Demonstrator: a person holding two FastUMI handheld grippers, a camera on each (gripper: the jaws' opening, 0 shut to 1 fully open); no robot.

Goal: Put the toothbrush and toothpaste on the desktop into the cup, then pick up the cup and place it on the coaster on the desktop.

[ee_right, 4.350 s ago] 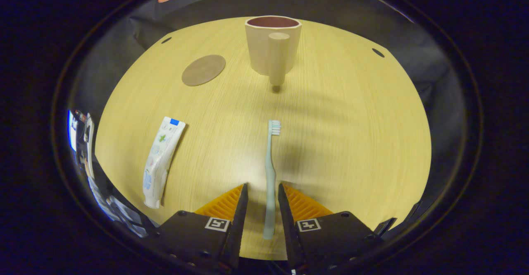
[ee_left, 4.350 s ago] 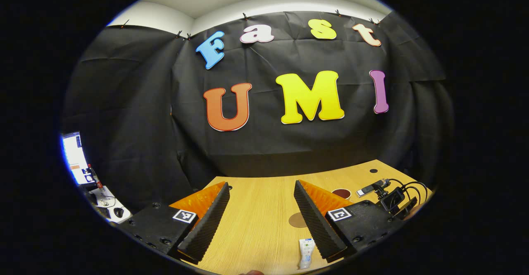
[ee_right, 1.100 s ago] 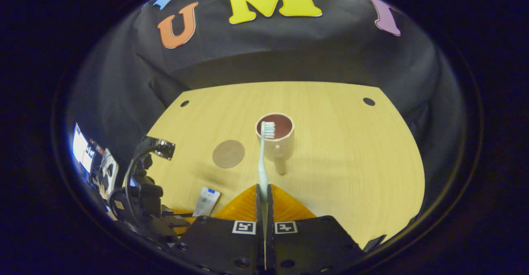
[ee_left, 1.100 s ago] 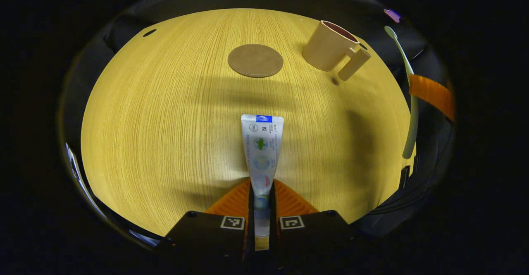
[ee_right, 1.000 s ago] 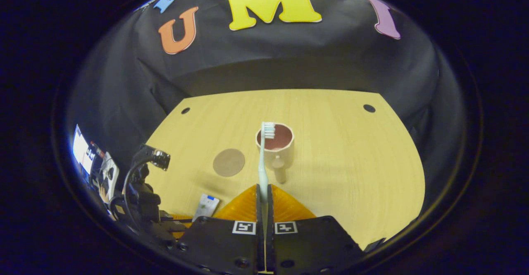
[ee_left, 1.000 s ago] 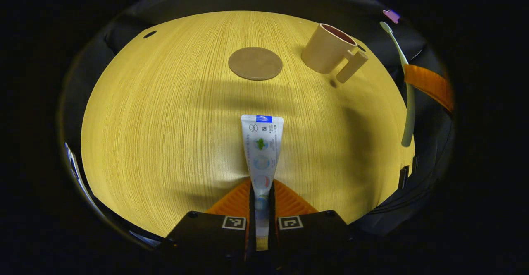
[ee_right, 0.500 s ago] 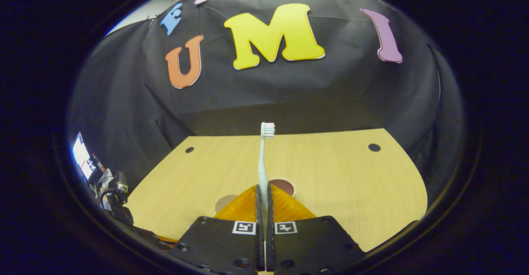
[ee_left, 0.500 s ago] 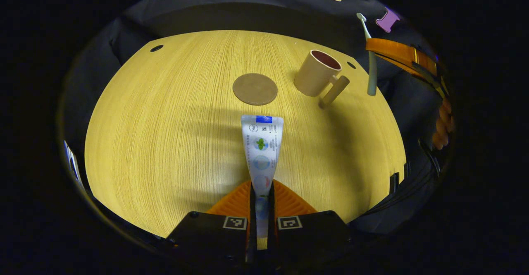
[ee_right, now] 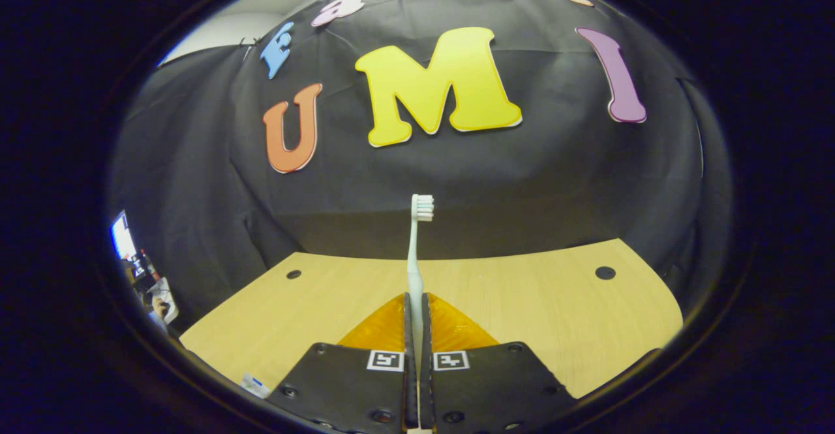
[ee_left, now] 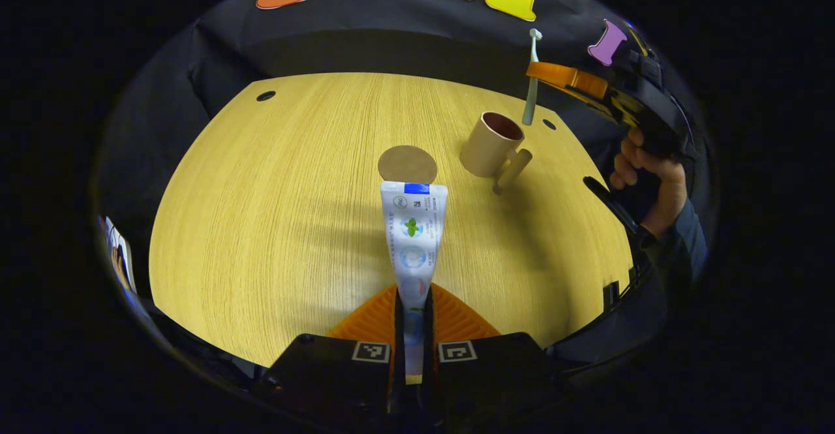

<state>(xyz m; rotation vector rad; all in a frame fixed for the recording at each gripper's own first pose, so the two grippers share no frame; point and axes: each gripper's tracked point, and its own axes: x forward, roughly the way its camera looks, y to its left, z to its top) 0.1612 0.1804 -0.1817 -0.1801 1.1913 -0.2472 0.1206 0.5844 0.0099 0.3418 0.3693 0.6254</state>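
Observation:
A white toothpaste tube sticks forward from my left gripper, which is shut on its lower end and holds it above the wooden table. Beyond the tube's tip lie the round brown coaster and, to its right, the beige cup with its peg handle. The pale toothbrush hangs upright, bristles up, its lower end just over the cup's far rim. My right gripper is shut on it. In the right gripper view the toothbrush rises from between my right gripper's closed fingers.
A hand and dark sleeve hold the right gripper at the table's right edge. Small dark holes mark the table's far corners. The tube's end peeks in at lower left of the right gripper view. A lit screen stands left, beyond the table.
The right gripper has tilted up and brought the toothbrush upright over the cup, which has dropped out of its view. The left gripper has risen with the toothpaste.

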